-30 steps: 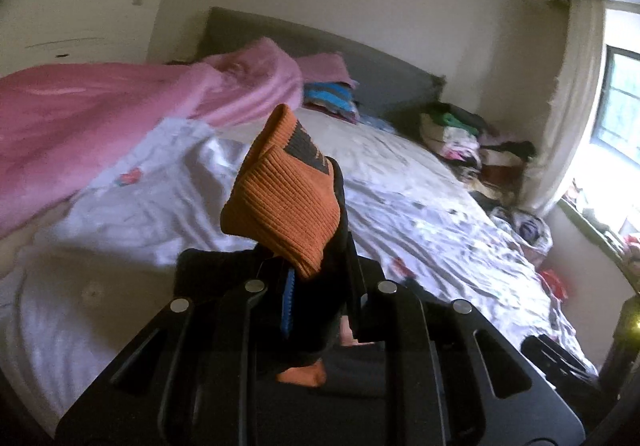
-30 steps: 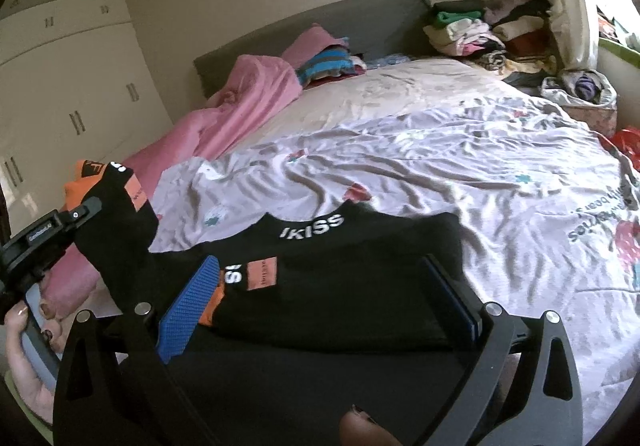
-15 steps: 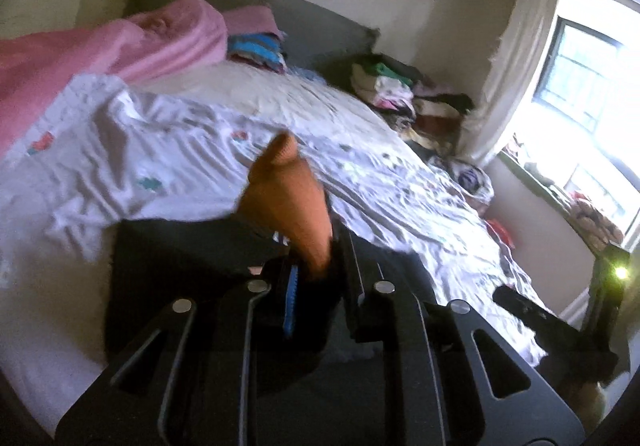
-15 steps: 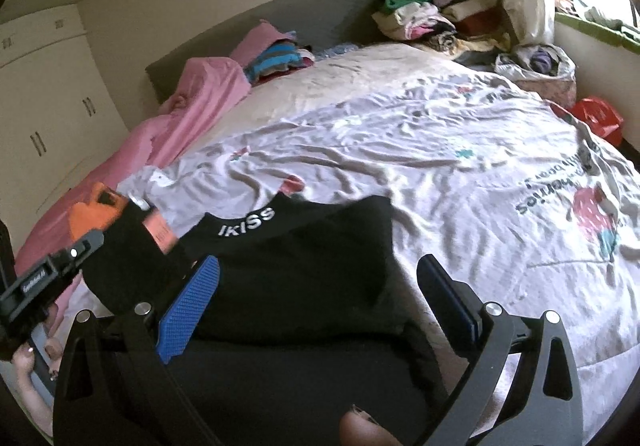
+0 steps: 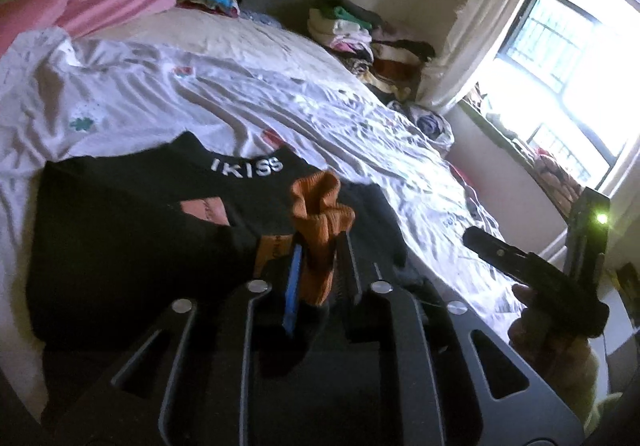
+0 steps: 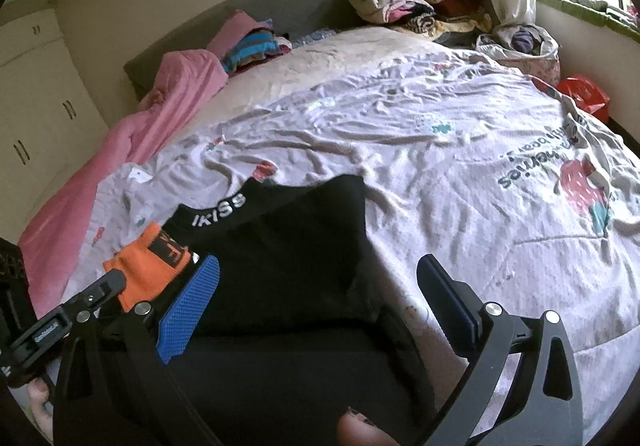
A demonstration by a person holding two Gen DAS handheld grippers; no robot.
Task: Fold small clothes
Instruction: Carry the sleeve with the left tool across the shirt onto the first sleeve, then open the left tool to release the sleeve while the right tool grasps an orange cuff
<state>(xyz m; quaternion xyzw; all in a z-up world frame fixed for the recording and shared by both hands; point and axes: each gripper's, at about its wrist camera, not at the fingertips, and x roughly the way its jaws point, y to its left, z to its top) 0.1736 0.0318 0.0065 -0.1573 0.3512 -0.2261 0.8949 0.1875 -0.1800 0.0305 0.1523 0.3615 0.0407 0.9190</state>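
A black top [image 5: 120, 246] with a white "IKISS" collar [image 5: 246, 167] lies spread on the bed near the front edge. Its orange ribbed cuff [image 5: 320, 217] stands up between the fingers of my left gripper [image 5: 320, 246], which is low over the top's middle. The jaws are opening, though the pads still touch the cuff. In the right wrist view the cuff [image 6: 148, 270] and the left gripper [image 6: 80, 302] show at the lower left. My right gripper [image 6: 318, 266] hangs open over the black top [image 6: 288, 266] with nothing between its pads.
A white printed sheet [image 6: 440, 149] covers the bed. A pink blanket [image 6: 160, 113] lies along the left side. Folded clothes [image 6: 400, 1] are stacked by the headboard. A red bag [image 6: 584, 93] is at the right, a wardrobe [image 6: 32, 105] at the left.
My left gripper has come down and swung right, bringing the orange cuff from the air down over the black top. The right gripper has sunk a little and stays open.
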